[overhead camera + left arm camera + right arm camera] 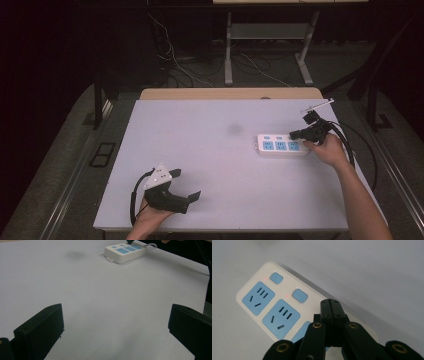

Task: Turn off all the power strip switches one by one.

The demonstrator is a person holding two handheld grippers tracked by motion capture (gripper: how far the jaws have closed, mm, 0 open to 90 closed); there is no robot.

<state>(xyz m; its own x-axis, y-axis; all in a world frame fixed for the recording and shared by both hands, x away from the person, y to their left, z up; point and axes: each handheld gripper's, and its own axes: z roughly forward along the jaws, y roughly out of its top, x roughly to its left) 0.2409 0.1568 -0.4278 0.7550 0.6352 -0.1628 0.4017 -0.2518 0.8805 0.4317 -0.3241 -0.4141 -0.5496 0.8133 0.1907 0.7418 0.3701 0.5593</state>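
A white power strip [280,145] with blue sockets and blue switches lies at the right of the white table [210,150]. My right gripper [292,134] is shut, with nothing between its jaws, and its tips hang over the strip's right end. In the right gripper view the closed tips [330,302] cover the spot beside two blue switches on the power strip [257,297]; small red dots glow by those switches. Whether the tips touch the strip I cannot tell. My left gripper [186,185] rests open near the table's front left. Its jaws [116,312] stand wide apart over bare table, far from the power strip [125,251].
A faint dark smudge [234,129] marks the table left of the strip. A wooden edge [230,93] runs along the table's far side. Black cables [357,145] trail past the right hand. Loose wires [175,65] and a stand's legs lie on the floor behind.
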